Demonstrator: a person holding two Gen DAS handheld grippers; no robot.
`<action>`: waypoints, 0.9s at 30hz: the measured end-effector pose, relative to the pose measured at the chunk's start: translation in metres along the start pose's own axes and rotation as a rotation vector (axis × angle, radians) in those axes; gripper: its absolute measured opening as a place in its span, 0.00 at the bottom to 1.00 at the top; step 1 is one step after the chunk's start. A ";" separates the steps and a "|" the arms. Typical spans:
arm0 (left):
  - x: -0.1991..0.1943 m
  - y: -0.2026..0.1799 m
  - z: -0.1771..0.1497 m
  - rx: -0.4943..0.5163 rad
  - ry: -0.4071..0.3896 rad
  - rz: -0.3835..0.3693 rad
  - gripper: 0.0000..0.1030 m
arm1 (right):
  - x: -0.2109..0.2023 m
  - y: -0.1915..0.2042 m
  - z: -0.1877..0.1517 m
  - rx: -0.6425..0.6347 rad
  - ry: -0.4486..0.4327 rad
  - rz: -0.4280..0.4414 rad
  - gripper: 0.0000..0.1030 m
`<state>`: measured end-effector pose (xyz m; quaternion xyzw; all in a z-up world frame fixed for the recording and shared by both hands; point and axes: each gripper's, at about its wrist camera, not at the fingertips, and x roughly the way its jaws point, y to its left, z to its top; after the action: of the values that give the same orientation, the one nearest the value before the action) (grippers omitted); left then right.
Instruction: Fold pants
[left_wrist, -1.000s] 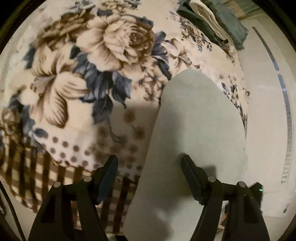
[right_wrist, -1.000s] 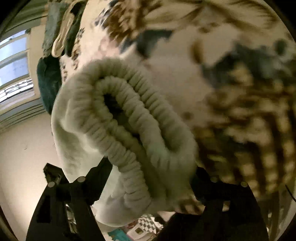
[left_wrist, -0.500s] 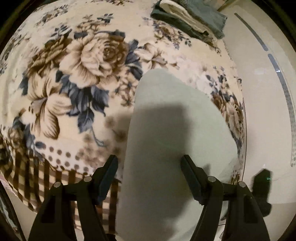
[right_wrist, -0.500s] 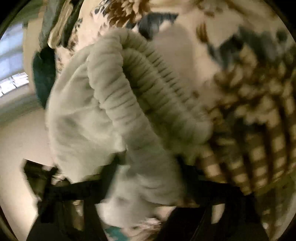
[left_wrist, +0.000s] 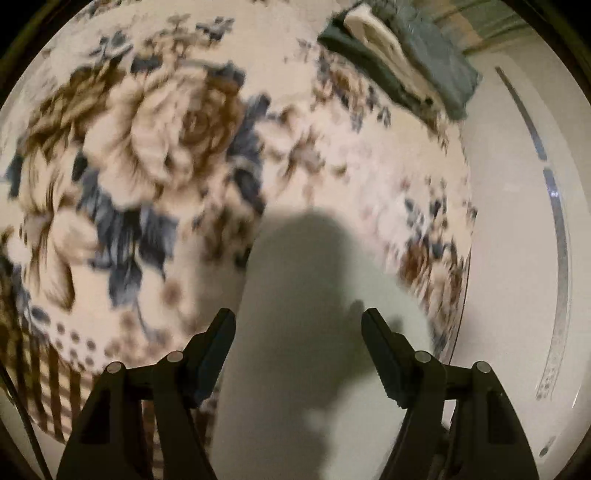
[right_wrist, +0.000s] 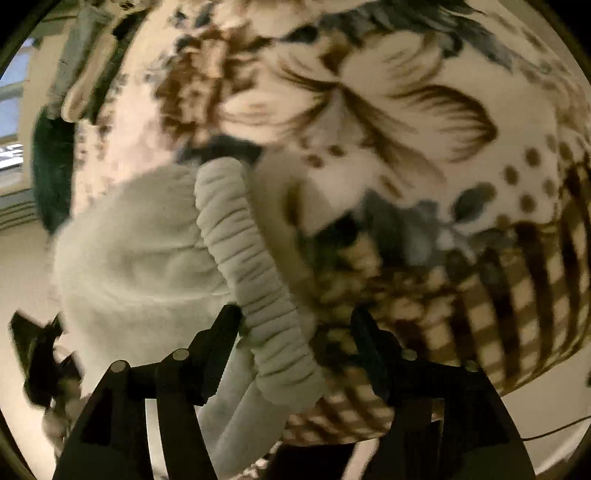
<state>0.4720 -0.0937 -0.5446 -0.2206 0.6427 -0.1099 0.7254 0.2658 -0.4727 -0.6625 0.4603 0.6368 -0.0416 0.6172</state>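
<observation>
Pale grey-white pants (left_wrist: 314, 350) lie on a floral blanket (left_wrist: 166, 147); a smooth leg runs under my left gripper (left_wrist: 298, 328), which is open above it with nothing between its fingers. In the right wrist view the pants (right_wrist: 140, 266) show their ribbed elastic waistband (right_wrist: 255, 295), which runs down between the open fingers of my right gripper (right_wrist: 295, 328). The waistband touches the left finger; the jaws are spread wide and not clamped on it.
A stack of folded clothes (left_wrist: 399, 59), dark green, cream and grey, sits at the blanket's far edge; it also shows in the right wrist view (right_wrist: 74, 85). The blanket's checked border (right_wrist: 498, 295) hangs over the edge. White floor (left_wrist: 517, 258) lies to the right.
My right gripper has opened and let the waistband drop out of its hold; the bunched pants have settled lower. My left gripper has pulled back along the leg, staying open.
</observation>
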 end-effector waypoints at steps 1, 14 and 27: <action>-0.001 -0.005 0.005 0.008 -0.010 0.000 0.67 | -0.006 0.004 -0.003 -0.003 -0.005 0.002 0.72; 0.105 -0.004 0.039 0.170 0.108 0.259 0.68 | -0.031 0.103 0.002 -0.308 -0.138 0.001 0.72; -0.001 -0.003 0.006 0.120 -0.073 0.202 0.67 | -0.049 0.070 0.008 -0.141 -0.114 0.010 0.71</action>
<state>0.4782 -0.0949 -0.5415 -0.1147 0.6270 -0.0661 0.7677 0.3072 -0.4635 -0.5883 0.4158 0.5996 -0.0200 0.6835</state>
